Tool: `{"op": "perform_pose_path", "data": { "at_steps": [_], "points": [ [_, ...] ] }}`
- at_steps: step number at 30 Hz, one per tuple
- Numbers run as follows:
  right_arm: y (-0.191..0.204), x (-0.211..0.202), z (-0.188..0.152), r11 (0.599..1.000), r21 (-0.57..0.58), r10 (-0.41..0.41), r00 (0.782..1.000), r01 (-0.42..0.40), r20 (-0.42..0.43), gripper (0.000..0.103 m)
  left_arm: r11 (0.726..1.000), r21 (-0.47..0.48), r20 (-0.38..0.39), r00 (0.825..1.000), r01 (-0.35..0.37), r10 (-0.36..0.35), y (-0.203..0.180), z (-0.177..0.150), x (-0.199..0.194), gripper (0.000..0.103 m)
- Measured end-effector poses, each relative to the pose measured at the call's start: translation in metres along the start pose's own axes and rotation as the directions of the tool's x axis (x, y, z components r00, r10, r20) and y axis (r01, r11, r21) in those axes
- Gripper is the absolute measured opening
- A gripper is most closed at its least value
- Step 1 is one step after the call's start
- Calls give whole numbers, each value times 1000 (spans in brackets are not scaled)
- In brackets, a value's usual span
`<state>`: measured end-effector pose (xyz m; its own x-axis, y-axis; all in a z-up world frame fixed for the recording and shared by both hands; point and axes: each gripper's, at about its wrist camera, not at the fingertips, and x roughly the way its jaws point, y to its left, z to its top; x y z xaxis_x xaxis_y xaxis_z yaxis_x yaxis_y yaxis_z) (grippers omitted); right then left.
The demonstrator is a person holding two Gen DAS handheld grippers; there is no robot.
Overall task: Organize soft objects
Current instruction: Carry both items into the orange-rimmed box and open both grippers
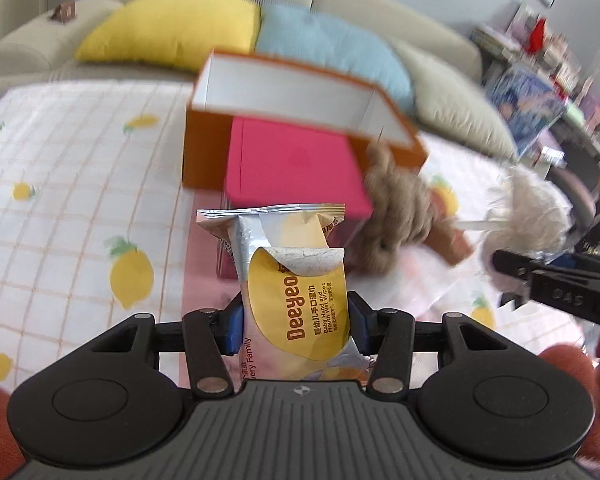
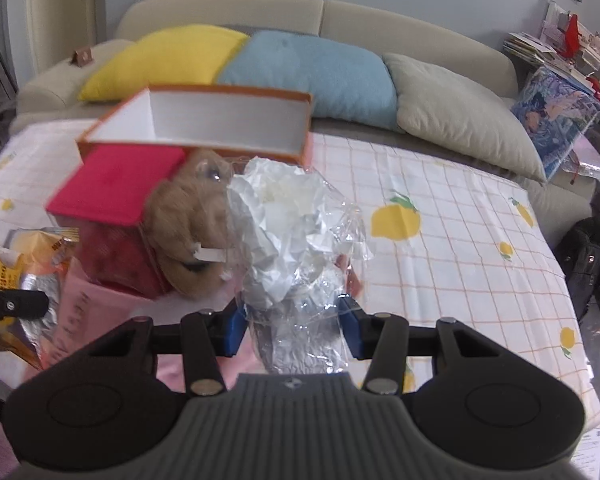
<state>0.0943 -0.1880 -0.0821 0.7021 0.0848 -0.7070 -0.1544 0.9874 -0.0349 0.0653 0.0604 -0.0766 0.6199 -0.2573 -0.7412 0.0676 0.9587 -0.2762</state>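
On the lemon-print cloth (image 2: 460,216) before the sofa, we hold the wipes (image 1: 296,300) clamped in the left gripper (image 1: 296,320) and a crinkled bag (image 2: 296,248) clamped in the right gripper (image 2: 296,328), both lifted; next, we judge, carry each toward the orange box (image 2: 204,124) at 12 o'clock.

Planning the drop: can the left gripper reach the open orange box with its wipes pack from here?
Probably yes. The left gripper is shut on the wipes pack, and the orange box lies ahead, open. The red box stands in front, so go over it.
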Motion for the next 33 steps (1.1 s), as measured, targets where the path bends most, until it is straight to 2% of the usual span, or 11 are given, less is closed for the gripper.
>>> {"op": "perform_pose_path", "data": {
  "at_steps": [7, 11, 14, 16, 19, 24, 28, 33],
  "points": [
    [15, -3, 58, 991, 19, 131, 988, -133, 81, 48, 998, 21, 143, 988, 53, -56, 2, 55, -28, 57],
    [22, 12, 95, 974, 60, 210, 972, -217, 100, 48, 998, 46, 208, 977, 35, -44, 5, 96, -28, 57],
    [30, 27, 121, 969, 60, 231, 966, -239, 114, 48, 997, 37, 231, 971, 61, -68, 10, 124, -24, 57],
    [36, 38, 135, 967, 56, 242, 963, -250, 118, 48, 997, 56, 239, 969, 48, -60, 11, 138, -15, 57],
    [45, 61, 155, 963, 63, 256, 961, -263, 103, 48, 997, 56, 191, 980, 43, -53, 17, 154, 11, 57],
    [53, 118, 174, 959, 125, 256, 967, -255, 10, 48, 999, 41, 99, 995, -1, -3, 30, 169, 59, 57],
    [63, 157, 180, 968, 109, 235, 970, -227, -59, 48, 999, 54, 39, 999, -10, 7, 36, 175, 87, 57],
    [72, 196, 178, 973, 99, 221, 964, -208, -149, 48, 995, 87, -44, 998, -39, 43, 36, 180, 119, 57]
  ]
}}
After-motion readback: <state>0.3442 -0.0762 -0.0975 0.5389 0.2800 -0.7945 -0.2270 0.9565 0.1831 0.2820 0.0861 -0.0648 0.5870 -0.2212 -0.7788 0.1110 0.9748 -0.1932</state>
